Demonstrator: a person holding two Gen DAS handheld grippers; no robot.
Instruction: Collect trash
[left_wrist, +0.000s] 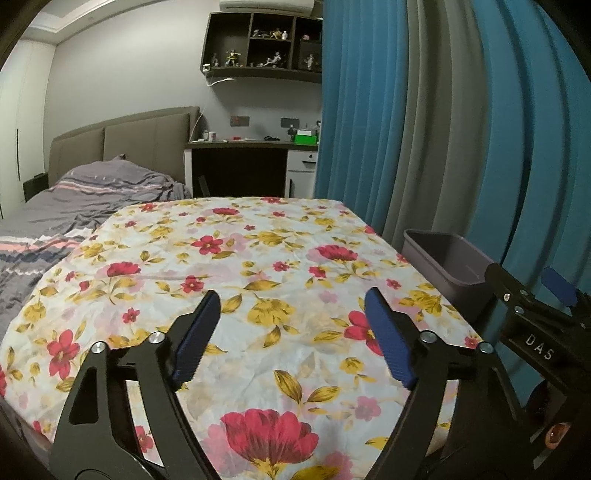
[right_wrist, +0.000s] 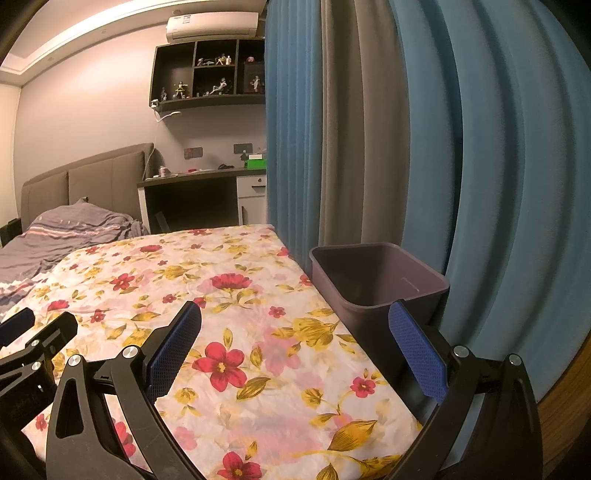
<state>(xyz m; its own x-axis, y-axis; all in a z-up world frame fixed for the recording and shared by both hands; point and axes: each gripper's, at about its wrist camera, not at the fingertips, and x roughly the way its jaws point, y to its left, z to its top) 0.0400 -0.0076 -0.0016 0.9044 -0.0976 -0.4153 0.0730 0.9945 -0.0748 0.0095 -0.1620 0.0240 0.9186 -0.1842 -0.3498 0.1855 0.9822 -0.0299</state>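
Left wrist view: the left gripper hovers above the floral tablecloth, jaws spread wide, nothing between the blue pads. The grey trash bin stands just beside the table's right edge, in front of the blue curtain. The right gripper shows at the right margin.

Right wrist view: the right gripper is over the table's right edge, jaws spread, holding nothing. The trash bin sits close ahead. No trash is discernible on the cloth. A bed lies beyond.
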